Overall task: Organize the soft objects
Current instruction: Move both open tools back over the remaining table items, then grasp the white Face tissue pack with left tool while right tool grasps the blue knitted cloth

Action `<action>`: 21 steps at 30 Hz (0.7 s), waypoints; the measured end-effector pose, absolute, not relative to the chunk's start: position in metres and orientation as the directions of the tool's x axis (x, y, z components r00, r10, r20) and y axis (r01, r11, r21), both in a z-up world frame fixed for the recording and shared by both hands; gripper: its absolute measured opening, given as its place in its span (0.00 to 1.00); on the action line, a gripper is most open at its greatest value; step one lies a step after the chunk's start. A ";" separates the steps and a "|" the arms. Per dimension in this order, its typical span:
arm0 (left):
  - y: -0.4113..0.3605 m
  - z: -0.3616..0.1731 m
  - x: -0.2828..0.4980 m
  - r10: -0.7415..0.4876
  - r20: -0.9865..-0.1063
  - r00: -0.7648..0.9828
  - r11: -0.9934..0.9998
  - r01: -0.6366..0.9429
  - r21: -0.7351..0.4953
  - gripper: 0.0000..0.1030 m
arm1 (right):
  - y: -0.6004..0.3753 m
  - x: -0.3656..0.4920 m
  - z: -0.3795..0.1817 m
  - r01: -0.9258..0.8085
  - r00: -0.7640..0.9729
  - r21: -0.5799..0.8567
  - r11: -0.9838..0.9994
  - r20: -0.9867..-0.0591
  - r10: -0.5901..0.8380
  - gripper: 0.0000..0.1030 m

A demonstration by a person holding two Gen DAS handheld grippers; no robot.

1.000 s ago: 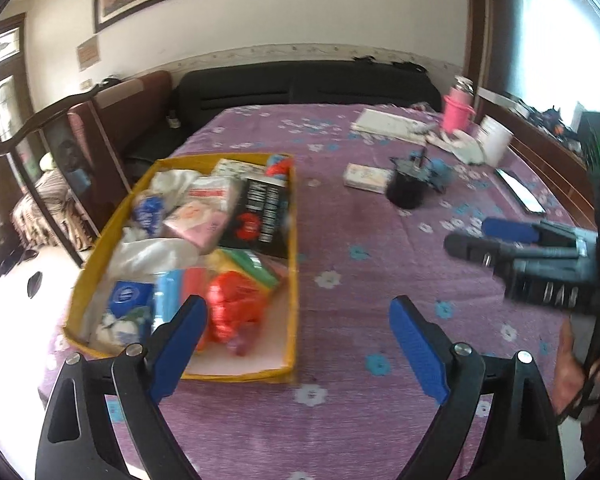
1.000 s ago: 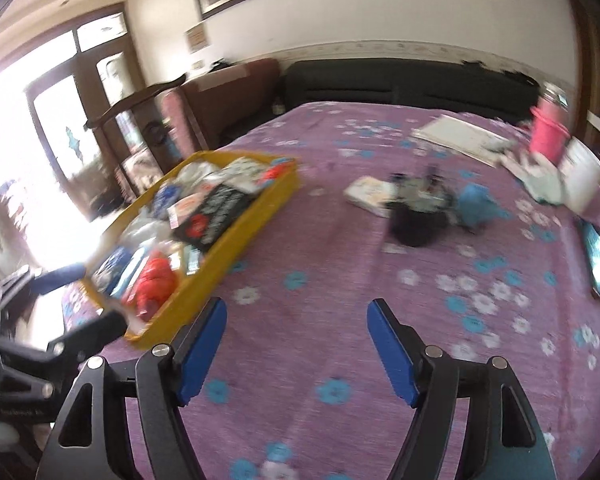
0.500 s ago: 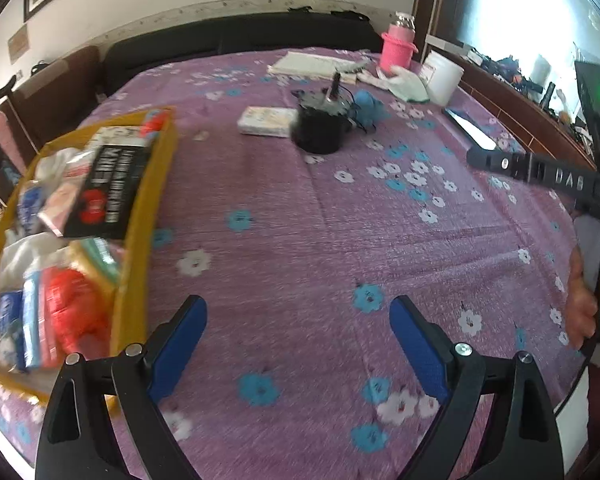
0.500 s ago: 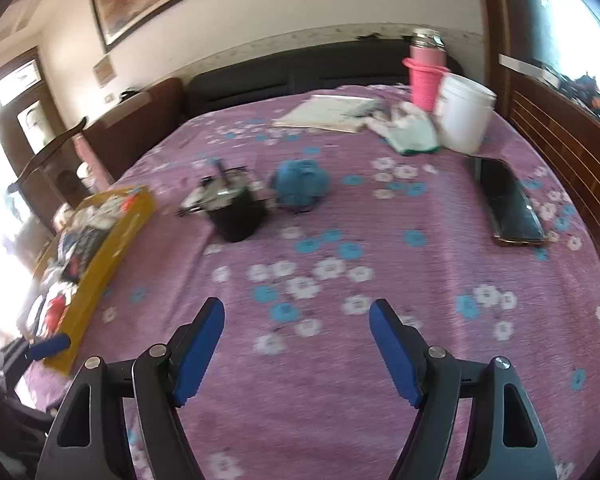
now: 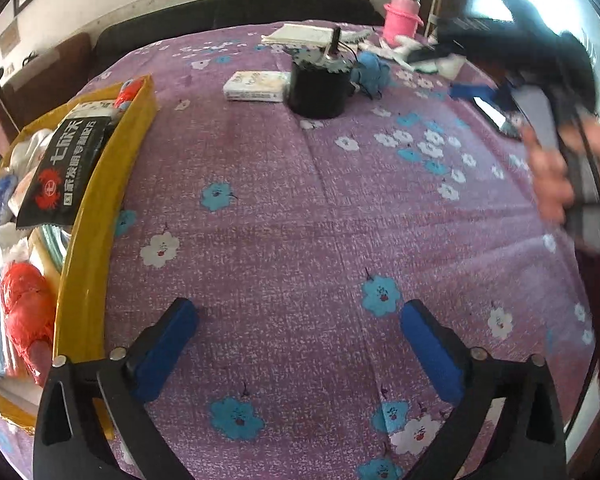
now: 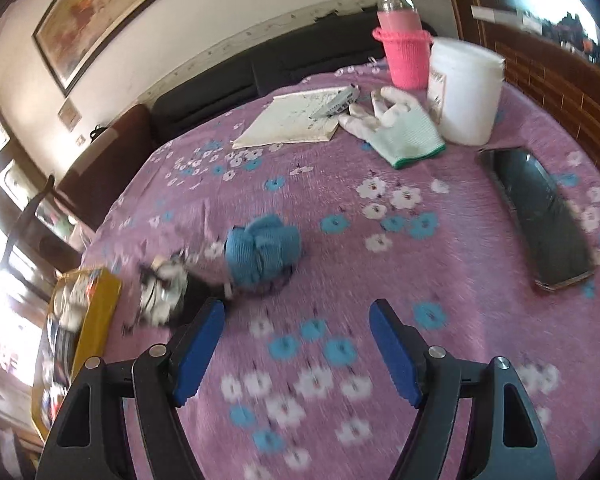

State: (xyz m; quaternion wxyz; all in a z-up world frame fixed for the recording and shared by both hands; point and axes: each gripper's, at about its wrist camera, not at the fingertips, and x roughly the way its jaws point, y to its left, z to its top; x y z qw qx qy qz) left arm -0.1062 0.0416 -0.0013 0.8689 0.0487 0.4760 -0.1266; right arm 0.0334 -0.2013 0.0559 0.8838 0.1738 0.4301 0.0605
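table: big purple flowered tablecloth (image 5: 284, 208) covers the whole top, everything sits on it

yellow tray (image 5: 100, 184): one, at the left edge, already stuffed with soft packets, incl. a black packet (image 5: 66, 164) and a red mesh bundle (image 5: 24, 304). Looks like the drop spot to me

white tub (image 6: 462, 90): one, far right, with one pink-sleeved bottle (image 6: 404, 54) just beside it

phone (image 6: 540, 220): one, flat, right side. Not soft, leave it

glove (image 6: 396, 128): one white knit glove with green cuff, lying against the tub. Limp and light, pinch it mid-palm I'd say

blue knit bundle (image 6: 262, 252): one, mid-table, touching the black pot (image 5: 318, 88). Squishy, weighs nothing, not slippery, can't break. Grab across its fat middle

tissue pack (image 5: 256, 86): one, just left of the pot. Soft but holds shape, take it by the long sides

left gripper (image 5: 296, 344): fingers just spread wider, fully apart, nothing between, over bare cloth

right gripper (image 6: 296, 344): fingers apart, empty, aimed near the blue bundle
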 end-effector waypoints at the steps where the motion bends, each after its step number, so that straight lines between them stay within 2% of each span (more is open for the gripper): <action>1: 0.039 -0.002 -0.106 -0.158 -0.843 0.514 0.963 0.269 -0.017 1.00 | -0.198 0.043 0.055 0.044 0.618 0.350 0.936 -0.745 0.250 0.76; 8: 0.037 -0.002 -0.106 -0.150 -0.845 0.513 0.962 0.272 -0.006 1.00 | -0.178 0.099 0.042 0.059 0.550 0.347 0.936 -0.794 0.260 0.74; 10: 0.037 -0.002 -0.106 -0.150 -0.845 0.513 0.962 0.272 -0.006 1.00 | -0.174 0.106 0.035 0.038 0.525 0.359 0.933 -0.801 0.287 0.55; 11: 0.037 -0.002 -0.106 -0.151 -0.845 0.512 0.962 0.273 -0.006 1.00 | -0.174 0.105 0.034 0.031 0.519 0.367 0.930 -0.801 0.298 0.53; 14: 0.037 -0.002 -0.106 -0.149 -0.846 0.512 0.962 0.272 -0.005 1.00 | -0.179 0.091 0.035 0.023 0.526 0.369 0.929 -0.795 0.303 0.50; 21: 0.037 -0.003 -0.106 -0.150 -0.846 0.512 0.962 0.272 -0.005 1.00 | -0.201 0.017 0.029 0.023 0.523 0.274 0.961 -0.823 0.222 0.46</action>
